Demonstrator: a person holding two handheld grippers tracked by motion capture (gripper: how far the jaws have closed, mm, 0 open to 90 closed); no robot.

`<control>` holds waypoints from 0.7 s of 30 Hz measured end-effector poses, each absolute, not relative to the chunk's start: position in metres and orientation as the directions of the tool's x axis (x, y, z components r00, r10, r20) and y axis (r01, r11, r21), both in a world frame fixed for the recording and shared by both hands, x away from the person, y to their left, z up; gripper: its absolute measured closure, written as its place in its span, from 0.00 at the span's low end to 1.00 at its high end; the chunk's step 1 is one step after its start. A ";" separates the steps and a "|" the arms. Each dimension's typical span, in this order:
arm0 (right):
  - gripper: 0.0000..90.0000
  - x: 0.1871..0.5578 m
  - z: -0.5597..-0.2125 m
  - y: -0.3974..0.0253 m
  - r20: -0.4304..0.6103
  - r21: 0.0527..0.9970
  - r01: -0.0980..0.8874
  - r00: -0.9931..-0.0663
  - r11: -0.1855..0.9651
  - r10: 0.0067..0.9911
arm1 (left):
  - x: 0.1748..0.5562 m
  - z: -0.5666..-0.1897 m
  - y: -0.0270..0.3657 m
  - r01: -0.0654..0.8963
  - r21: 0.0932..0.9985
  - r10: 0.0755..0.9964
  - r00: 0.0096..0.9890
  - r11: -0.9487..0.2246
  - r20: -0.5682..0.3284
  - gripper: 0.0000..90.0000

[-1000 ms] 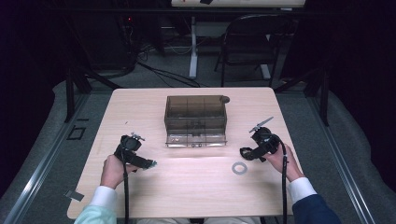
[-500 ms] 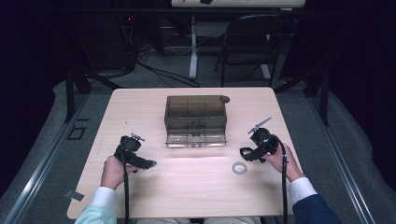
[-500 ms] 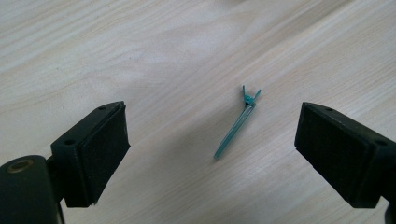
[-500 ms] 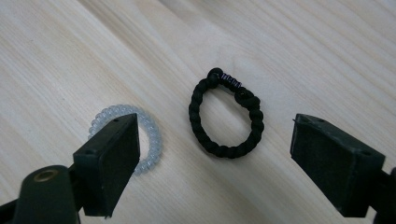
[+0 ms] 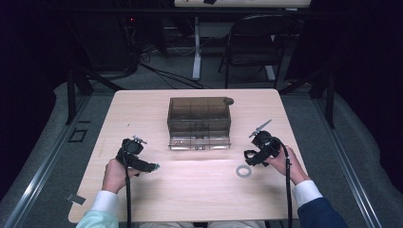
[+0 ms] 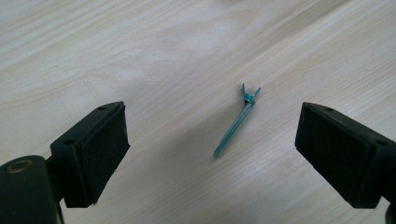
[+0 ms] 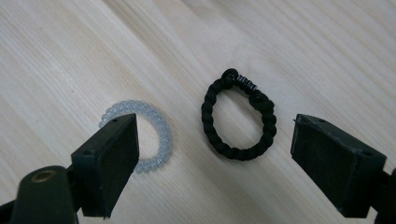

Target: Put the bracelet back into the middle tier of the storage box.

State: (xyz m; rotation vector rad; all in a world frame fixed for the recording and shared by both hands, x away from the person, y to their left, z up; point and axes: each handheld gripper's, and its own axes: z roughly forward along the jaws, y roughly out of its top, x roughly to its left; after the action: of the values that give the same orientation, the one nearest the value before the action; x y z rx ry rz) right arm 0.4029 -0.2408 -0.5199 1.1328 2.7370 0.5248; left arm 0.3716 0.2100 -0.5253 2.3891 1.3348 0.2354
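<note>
From the high view, the person's left gripper (image 5: 151, 166) sits toward the left edge of the tabletop (image 5: 142, 109), exactly where it was a second ago; the right gripper (image 5: 250, 156) has crept a little toward the middle and now hangs just above the clear coil hair tie (image 5: 243, 171), so I'd judge the reach on that side is closing in while the left merely waits over its piece; the smoky organiser box (image 5: 199, 121) stands at the centre, nearer the far edge, well apart from both hands; the near half of the tabletop is bare wood, so there is plenty of room to lift and carry toward the box, and nothing lies close to any edge

In the left gripper view, the jaws stand wide apart and hold nothing; a small teal hair clip (image 6: 237, 124) lies flat on the wood between them, touching neither pad

In the right gripper view, the jaws are likewise wide open and empty; a black braided hair tie (image 7: 238, 116) lies between them, nearer the middle, while the clear coil hair tie lies just beside it, partly hidden behind one jaw
</note>
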 end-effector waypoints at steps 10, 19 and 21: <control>0.18 0.405 -0.521 -0.231 0.017 0.317 0.641 -0.741 0.699 0.671 | 0.371 -0.525 0.211 0.780 0.418 0.847 0.530 -0.466 -0.046 0.11; 0.19 0.409 -0.523 -0.229 0.053 0.297 0.653 -0.740 0.697 0.671 | 0.371 -0.525 0.210 0.778 0.416 0.843 0.537 -0.472 -0.048 0.11; 0.20 0.410 -0.523 -0.229 0.049 0.281 0.646 -0.748 0.710 0.661 | 0.371 -0.525 0.210 0.778 0.416 0.843 0.536 -0.472 -0.046 0.11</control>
State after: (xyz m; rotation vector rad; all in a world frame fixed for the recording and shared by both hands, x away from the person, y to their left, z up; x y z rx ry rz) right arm 0.4105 -0.2286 -0.5228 1.0918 2.8534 0.4373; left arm 0.3707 0.2100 -0.5253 2.3901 1.3279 0.2313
